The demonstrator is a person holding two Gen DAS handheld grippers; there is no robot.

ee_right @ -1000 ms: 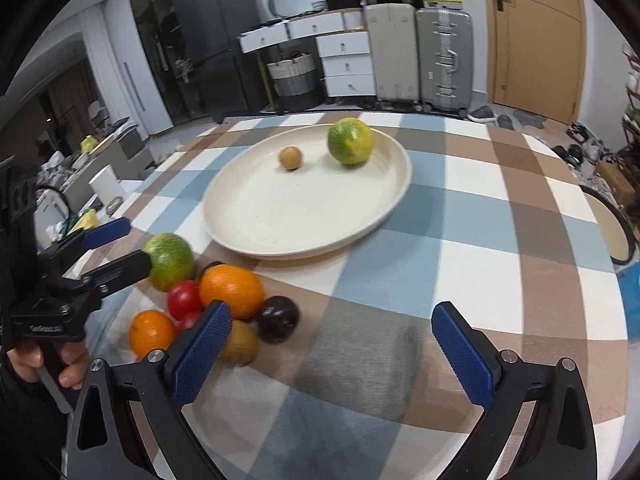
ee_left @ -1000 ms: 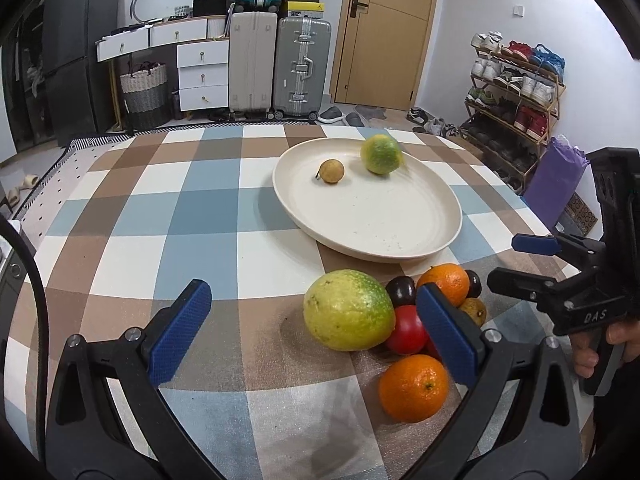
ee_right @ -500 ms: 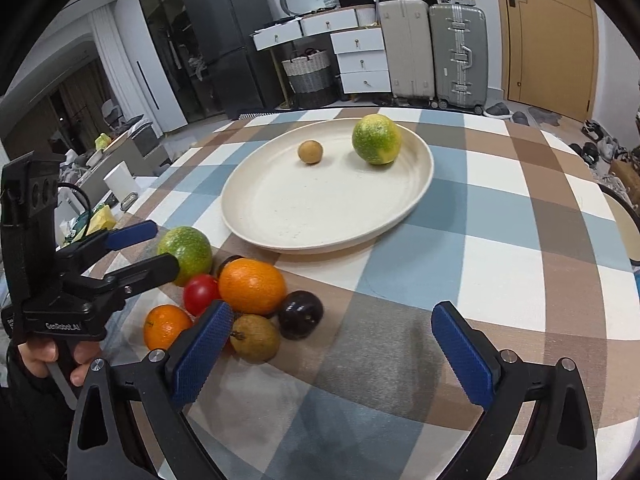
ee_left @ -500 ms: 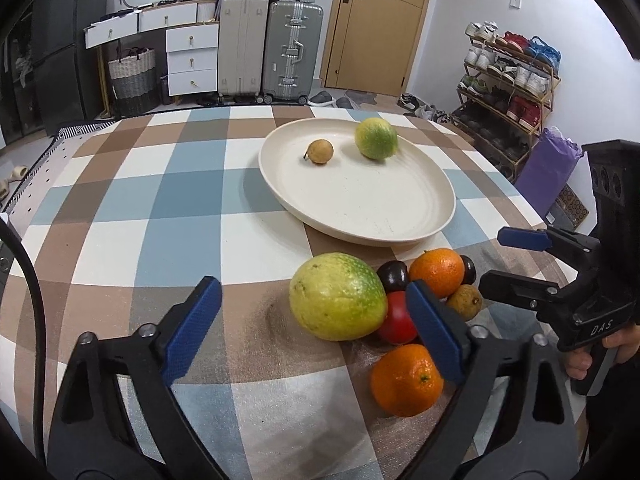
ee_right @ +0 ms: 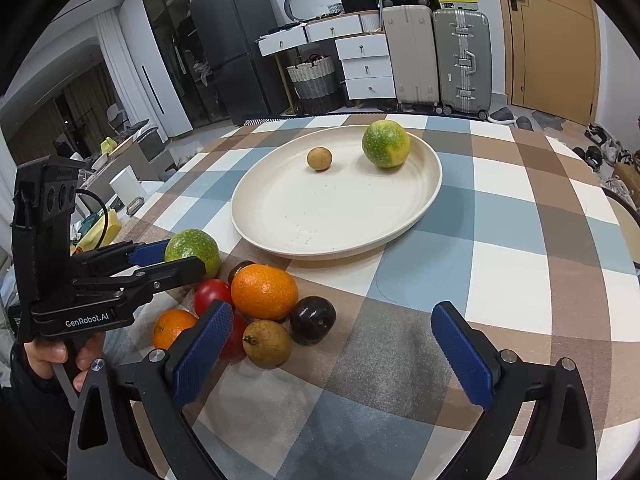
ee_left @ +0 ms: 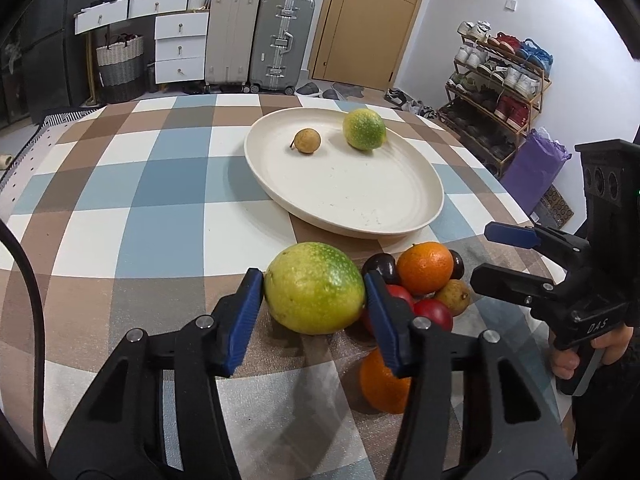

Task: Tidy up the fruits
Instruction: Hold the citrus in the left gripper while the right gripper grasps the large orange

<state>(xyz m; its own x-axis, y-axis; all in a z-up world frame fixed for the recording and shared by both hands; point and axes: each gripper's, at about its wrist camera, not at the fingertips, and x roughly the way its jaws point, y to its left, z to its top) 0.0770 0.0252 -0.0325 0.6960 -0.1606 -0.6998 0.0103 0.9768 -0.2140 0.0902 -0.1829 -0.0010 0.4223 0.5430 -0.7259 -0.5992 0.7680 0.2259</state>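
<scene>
My left gripper point(ee_left: 314, 288) is shut on a large yellow-green fruit point(ee_left: 315, 287) that rests on the checked tablecloth; it also shows in the right wrist view point(ee_right: 193, 249). Beside it lies a pile: two oranges point(ee_right: 264, 291) point(ee_right: 174, 327), red tomatoes point(ee_right: 212, 295), dark plums point(ee_right: 312, 320) and a brown fruit point(ee_right: 267, 344). A cream plate point(ee_left: 352, 200) holds a green citrus point(ee_left: 364, 129) and a small brown fruit point(ee_left: 307, 141). My right gripper point(ee_right: 332, 352) is open and empty, just right of the pile.
Checked tablecloth point(ee_right: 520, 240) covers the round table. Suitcases point(ee_left: 280, 40), white drawers point(ee_left: 180, 48) and a shoe rack point(ee_left: 500, 76) stand beyond the far edge.
My left gripper moved forward and closed its fingers onto the large yellow-green fruit. The right gripper shifted slightly and stayed open.
</scene>
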